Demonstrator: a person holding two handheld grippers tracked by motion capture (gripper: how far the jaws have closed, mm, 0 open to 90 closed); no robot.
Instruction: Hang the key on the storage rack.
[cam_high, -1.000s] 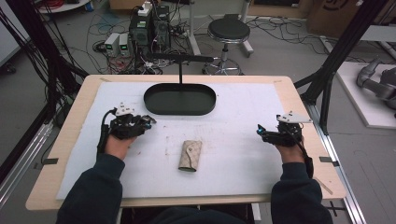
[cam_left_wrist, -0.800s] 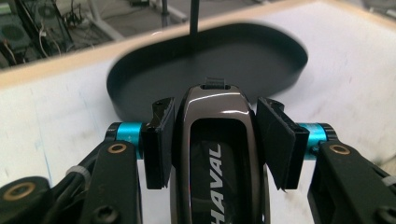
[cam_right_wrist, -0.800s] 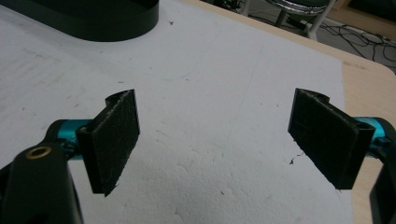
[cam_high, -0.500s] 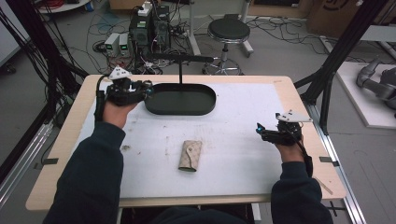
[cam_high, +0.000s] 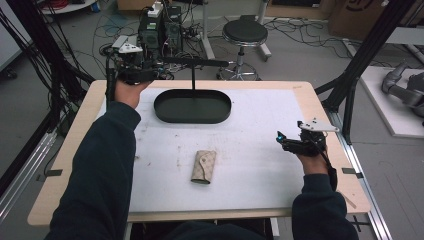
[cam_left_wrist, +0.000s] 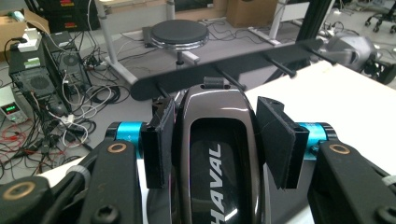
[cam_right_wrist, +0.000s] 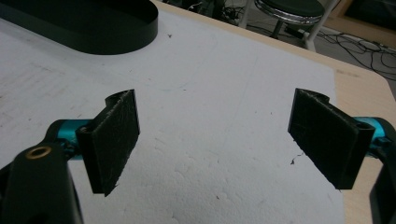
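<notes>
Left claw (cam_high: 150, 75), upper left of the high view: held up at the far left corner of the table (cam_high: 260, 200), beside the left end of the black rack bar (cam_high: 192, 62). Its jaws are clamped on a car key fob (cam_left_wrist: 215, 154).

Fob, seen in the left gripper view at centre bottom: glossy dark shell, brown-black, rounded and tapering toward the top, with a small dark loop at the tip. A recessed black panel runs down its face, with white letters "HAVAL" along its length. Light glints off the rim. Both pads (cam_left_wrist: 159, 142) press on its sides. Behind it the bar crosses the upper frame with pegs pointing toward the camera.

Centre of the high view: the rack's black oval base (cam_high: 192, 106) sits on the table's white mat, a thin post rising from it to the bar. Lower centre, a small tan fabric pouch (cam_high: 203, 166) lies flat on the mat, well apart from both claws.

Right of the high view: right claw (cam_high: 281, 138) hovers low over the mat near the table's right edge. In the right gripper view its jaws stand wide apart, nothing between them.
</notes>
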